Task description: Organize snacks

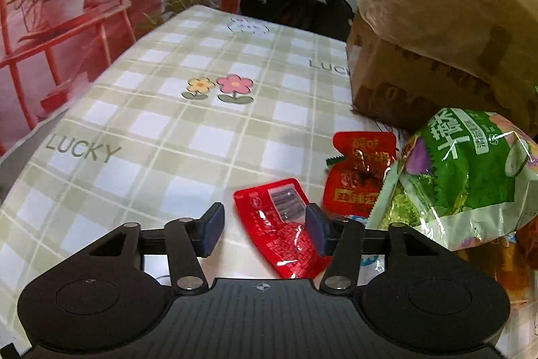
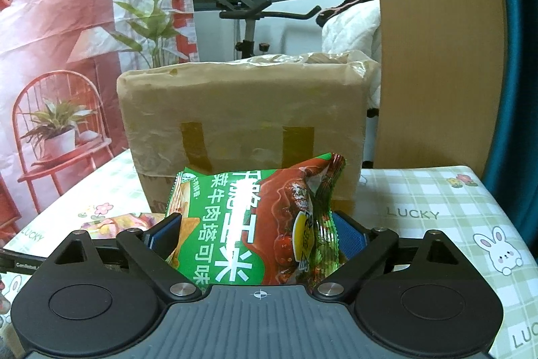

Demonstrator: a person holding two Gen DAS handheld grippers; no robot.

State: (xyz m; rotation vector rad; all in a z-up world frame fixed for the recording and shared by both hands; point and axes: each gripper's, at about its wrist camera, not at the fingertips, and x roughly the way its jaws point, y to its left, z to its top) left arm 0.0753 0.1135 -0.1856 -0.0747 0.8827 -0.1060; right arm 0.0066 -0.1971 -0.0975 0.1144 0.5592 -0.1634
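A checked cloth marked LUCKY covers the worktop (image 1: 134,130), a printed backdrop (image 1: 67,5) hanging behind it on the left. The left gripper (image 1: 265,229) has its jaws half open around a red sachet (image 1: 285,227) lying flat; whether the pads touch it is hard to tell. Right of that, a green bag (image 1: 470,177) hides other packets. The right gripper (image 2: 257,234) clamps a green chip bag (image 2: 255,224), jaws wide, before a taped cardboard box (image 2: 242,110).
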